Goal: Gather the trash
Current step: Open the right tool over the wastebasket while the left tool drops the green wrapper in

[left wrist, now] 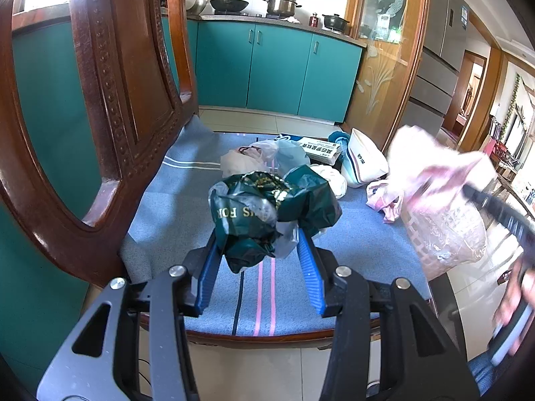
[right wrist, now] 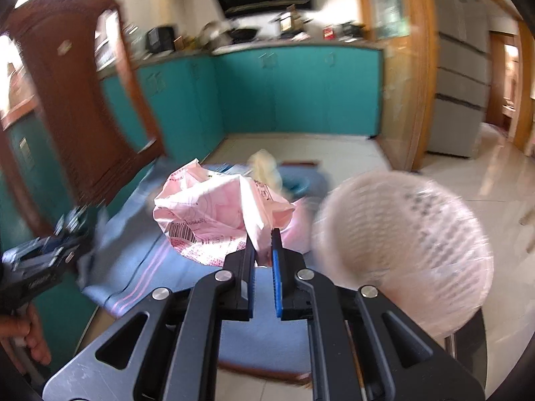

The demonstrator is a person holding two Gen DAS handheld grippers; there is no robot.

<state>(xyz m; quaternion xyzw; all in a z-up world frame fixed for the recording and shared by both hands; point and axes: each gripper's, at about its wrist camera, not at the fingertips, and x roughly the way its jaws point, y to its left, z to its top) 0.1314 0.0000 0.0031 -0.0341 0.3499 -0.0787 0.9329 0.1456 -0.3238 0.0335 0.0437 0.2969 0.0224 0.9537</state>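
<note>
Crumpled dark-green plastic bag with gold print [left wrist: 274,207] sat mid-seat on the blue striped chair cushion [left wrist: 174,220], our left gripper [left wrist: 259,244] clamped around it. Right gripper [right wrist: 264,240] was pinched on the pink-printed plastic bag [right wrist: 214,210], carried toward the pink-lined wicker basket [right wrist: 404,250] at 3 o'clock. We judged: lift green bag straight, avoid snagging the clutter at 12.
</note>
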